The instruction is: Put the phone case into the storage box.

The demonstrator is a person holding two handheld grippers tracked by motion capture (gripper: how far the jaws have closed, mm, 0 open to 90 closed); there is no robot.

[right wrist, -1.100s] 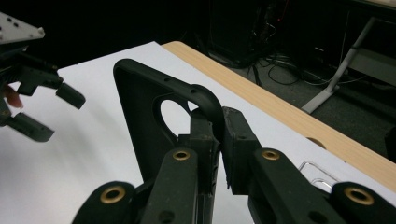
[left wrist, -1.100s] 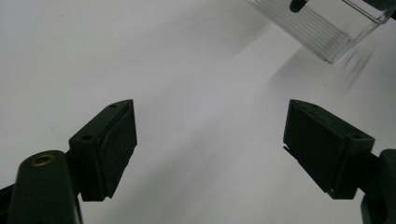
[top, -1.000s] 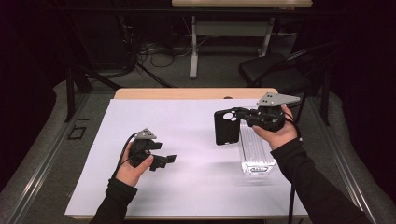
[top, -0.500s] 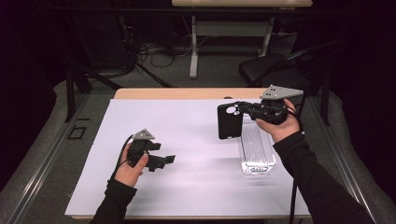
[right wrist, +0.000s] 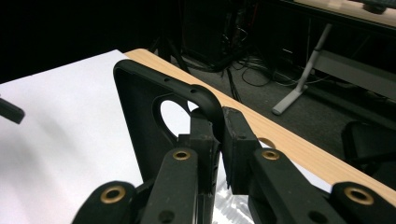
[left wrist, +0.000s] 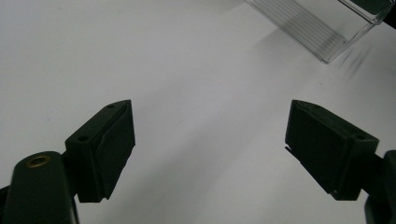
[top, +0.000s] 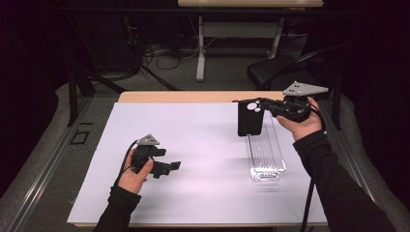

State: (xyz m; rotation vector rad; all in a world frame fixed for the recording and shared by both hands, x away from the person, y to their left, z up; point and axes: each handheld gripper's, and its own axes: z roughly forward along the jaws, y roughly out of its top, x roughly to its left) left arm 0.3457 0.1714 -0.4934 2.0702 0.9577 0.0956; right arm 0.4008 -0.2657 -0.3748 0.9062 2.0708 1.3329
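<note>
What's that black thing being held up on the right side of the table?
Start at the white table and go to its far right, above the clear plastic tray. There the right gripper pinches a black phone case, flat with a round camera hole.

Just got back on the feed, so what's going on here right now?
The right gripper is shut on the edge of a black phone case with a round camera cutout, holding it upright above the far end of a clear plastic box on the white table sheet. The left gripper rests on the sheet, fingers open and empty.
</note>
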